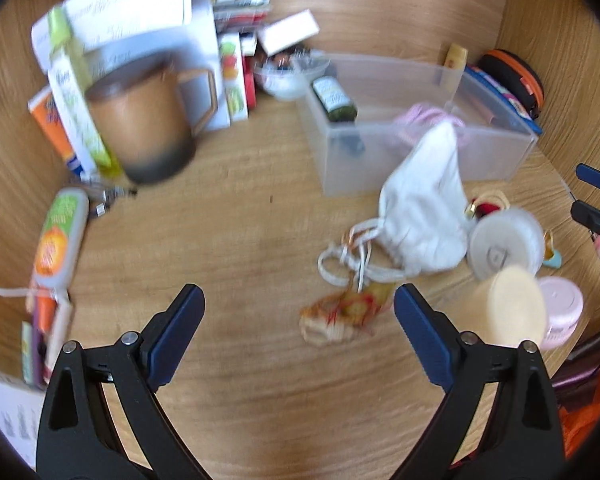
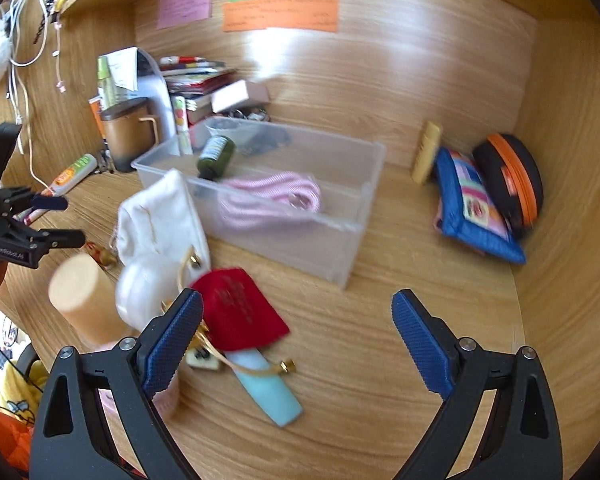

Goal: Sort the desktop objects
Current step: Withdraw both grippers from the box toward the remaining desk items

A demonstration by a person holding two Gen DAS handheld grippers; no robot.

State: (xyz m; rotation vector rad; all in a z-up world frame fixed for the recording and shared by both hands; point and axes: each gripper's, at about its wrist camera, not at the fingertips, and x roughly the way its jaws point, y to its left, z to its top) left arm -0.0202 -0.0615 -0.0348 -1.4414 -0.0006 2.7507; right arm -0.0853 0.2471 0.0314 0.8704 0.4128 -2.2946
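Both tools hang over the wooden desk (image 2: 380, 360) with blue-padded jaws spread wide, gripping nothing. Ahead of the right gripper (image 2: 298, 332) stands one clear plastic bin (image 2: 352, 216) holding one dark green bottle (image 2: 216, 156) and one pink striped cord (image 2: 276, 196). Just by its left finger lie one red velvet pouch (image 2: 240, 312), one pale blue flat piece (image 2: 272, 392) and one beige cylinder (image 2: 84, 300). Ahead of the left gripper (image 1: 298, 320) lie one white drawstring bag (image 1: 424, 208) and one blurred red-and-yellow knotted trinket (image 1: 340, 312); far to its left stands one brown lidded mug (image 1: 144, 120).
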